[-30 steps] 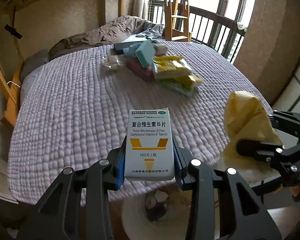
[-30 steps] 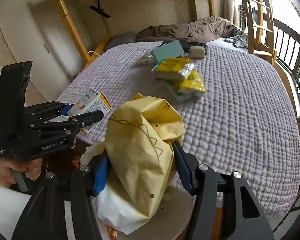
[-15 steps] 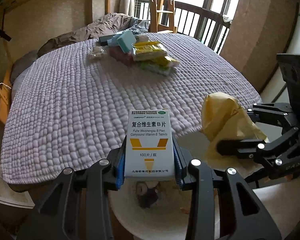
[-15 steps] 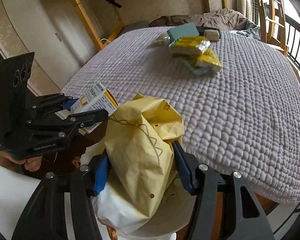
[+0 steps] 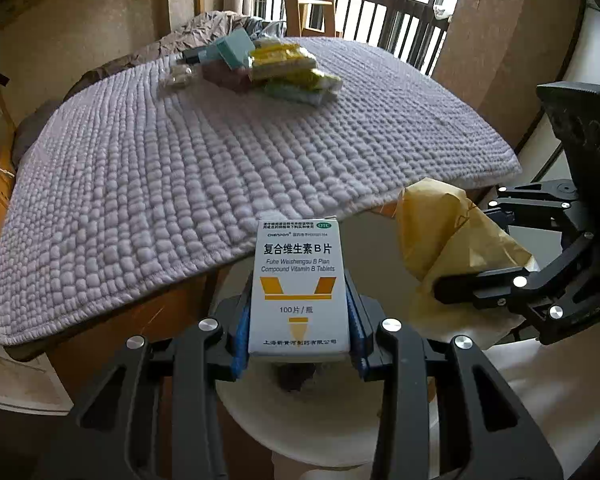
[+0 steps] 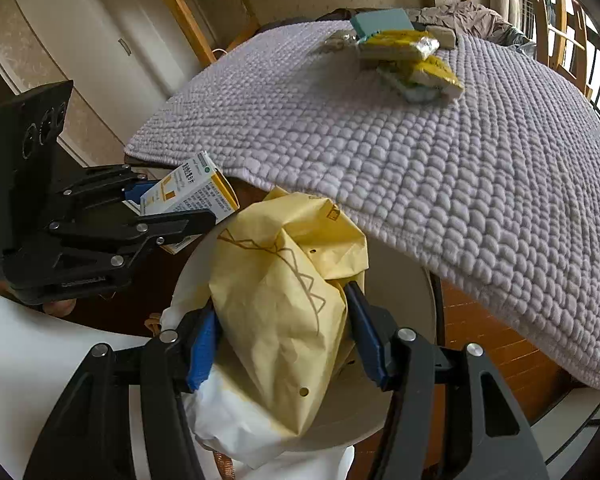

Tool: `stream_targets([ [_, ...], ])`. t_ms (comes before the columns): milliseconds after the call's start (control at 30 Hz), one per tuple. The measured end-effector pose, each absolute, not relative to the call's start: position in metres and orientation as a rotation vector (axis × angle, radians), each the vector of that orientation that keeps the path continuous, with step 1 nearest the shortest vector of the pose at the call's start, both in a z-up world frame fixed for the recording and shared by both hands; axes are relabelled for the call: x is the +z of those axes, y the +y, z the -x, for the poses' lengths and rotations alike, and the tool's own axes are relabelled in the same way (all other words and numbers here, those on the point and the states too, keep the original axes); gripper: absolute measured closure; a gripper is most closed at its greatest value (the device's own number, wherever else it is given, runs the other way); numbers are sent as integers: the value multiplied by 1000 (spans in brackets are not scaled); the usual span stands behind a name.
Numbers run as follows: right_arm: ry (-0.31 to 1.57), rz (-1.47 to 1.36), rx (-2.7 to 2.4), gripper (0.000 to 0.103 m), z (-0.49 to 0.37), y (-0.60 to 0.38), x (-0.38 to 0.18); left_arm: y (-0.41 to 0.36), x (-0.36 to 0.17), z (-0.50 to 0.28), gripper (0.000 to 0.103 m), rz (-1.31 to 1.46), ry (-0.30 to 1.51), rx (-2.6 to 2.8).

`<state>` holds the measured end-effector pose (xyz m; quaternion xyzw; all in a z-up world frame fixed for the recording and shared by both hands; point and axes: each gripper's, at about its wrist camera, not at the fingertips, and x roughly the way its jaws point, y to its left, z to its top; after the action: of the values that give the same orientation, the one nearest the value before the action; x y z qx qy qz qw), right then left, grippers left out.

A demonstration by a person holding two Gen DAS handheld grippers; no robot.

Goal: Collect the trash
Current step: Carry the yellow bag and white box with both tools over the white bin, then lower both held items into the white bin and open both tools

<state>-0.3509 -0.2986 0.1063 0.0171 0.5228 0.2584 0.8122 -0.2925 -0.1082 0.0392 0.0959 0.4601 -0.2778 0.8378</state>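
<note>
We hold two pieces of trash at once. The vitamin tablet box sits upright between the jaws of the left gripper, its printed face toward the camera, the blue pads pressed narrow against its two sides. The crumpled yellow paper bag fills the gap between the jaws of the right gripper, which stand moderately apart and pinch it at both flanks, a white part of the bag hanging below them.

Directly beneath and just ahead of both pairs of jaws lies the round white trash bin, its mouth open, something dark already at the bottom. The paper bag hangs over the bin's rim; the box is above the opening too, as far as we can judge.

Beyond the jaws stretches the bed with its quilted lilac cover. Far ahead on it waits more litter: yellow packets, a teal box and a small clear wrapper.

We judge the step in hand to be the drop into the bin. The next move calls for both pairs of jaws to be centred over the mouth and then spread, so that each item falls clear of the rim. The bulky bag may snag on a pad or the rim.
</note>
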Motion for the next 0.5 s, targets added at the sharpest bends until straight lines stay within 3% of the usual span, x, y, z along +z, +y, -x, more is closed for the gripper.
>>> stream_targets([
  [500, 1165, -17, 486, 45, 357, -272, 69, -105, 5, 286, 62, -237, 1069, -492],
])
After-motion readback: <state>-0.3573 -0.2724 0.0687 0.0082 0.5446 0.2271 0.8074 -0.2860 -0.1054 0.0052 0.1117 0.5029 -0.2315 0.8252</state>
